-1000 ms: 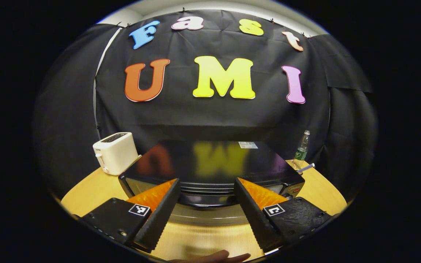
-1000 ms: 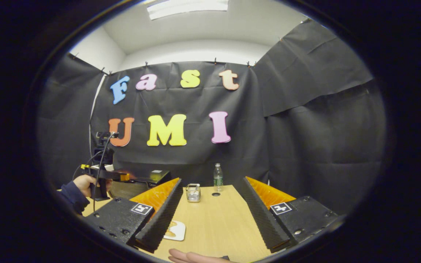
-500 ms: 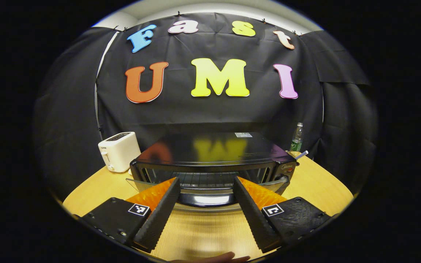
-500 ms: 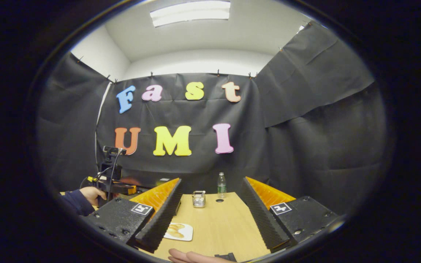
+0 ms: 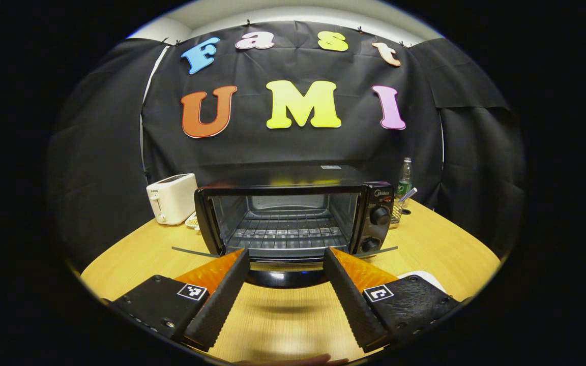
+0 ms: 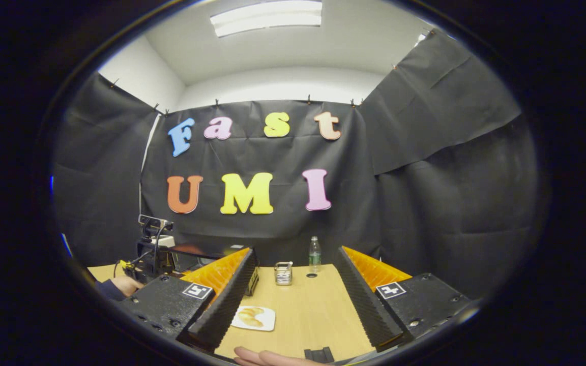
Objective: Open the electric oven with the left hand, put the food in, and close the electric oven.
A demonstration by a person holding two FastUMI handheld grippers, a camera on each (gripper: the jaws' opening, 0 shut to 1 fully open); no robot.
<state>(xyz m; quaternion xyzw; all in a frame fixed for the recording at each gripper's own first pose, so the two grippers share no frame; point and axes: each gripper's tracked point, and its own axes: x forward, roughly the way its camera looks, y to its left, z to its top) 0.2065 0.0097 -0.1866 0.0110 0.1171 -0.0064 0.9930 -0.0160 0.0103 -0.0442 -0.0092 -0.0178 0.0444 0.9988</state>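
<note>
My left gripper (image 5: 285, 269) hangs wide apart and empty just before the black electric oven (image 5: 293, 216), whose glass door (image 5: 283, 252) lies folded down, wire rack bare inside. My right gripper (image 6: 293, 284) is likewise spread wide, holding nothing, above the wooden table (image 6: 313, 315). The white plate of golden pastries (image 6: 253, 318) rests near-left between its fingers.

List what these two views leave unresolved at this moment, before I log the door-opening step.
- Oven door: in the left gripper view it lies open, its handle partly behind the left tongs, which look open and clear of it.
- Food: right gripper view, too small to identify; its plate is partly behind a finger of the open right tongs.
- Oven dial markings: too small.
- Item beside the toaster: mostly behind the oven.
</note>
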